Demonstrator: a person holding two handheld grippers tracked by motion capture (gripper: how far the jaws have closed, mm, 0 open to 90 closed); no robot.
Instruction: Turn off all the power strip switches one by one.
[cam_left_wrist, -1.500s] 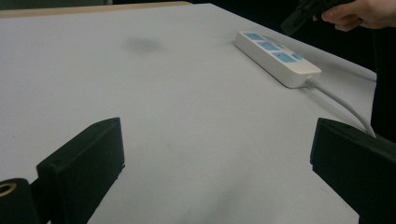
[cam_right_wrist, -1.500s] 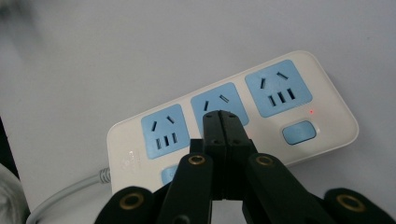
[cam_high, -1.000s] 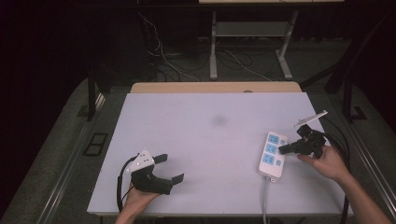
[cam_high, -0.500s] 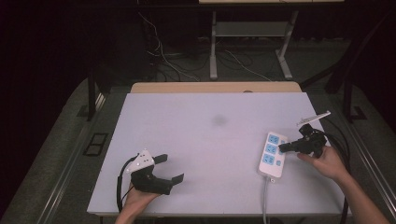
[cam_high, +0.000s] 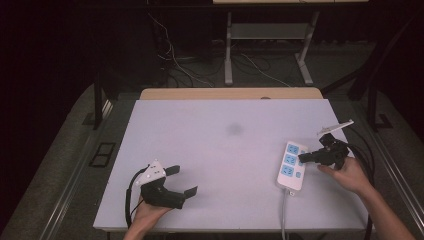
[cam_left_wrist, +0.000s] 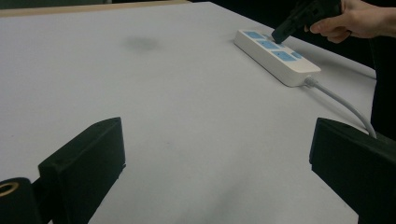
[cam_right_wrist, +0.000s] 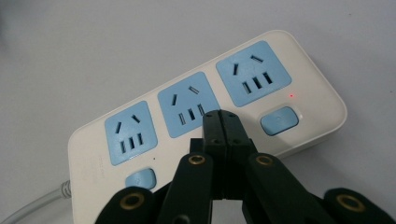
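- Right now your right gripper (cam_high: 305, 158) has its jaws pressed together with nothing between them, and its tip sits over the middle socket of the power strip (cam_high: 290, 167).
- Near that tip, a small red light (cam_right_wrist: 291, 96) glows beside a blue button (cam_right_wrist: 279, 120) on the power strip.
- Your left gripper (cam_high: 181, 181) is well apart from the power strip, with its jaws spread wide over the white table (cam_high: 220, 150).

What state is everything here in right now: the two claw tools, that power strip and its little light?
Left gripper: open, jaws wide apart, nothing between them.
Right gripper: shut, tip over the power strip.
Power strip: lying flat, all three sockets unplugged.
Red light: lit.
Cord: attached, trailing off the table.
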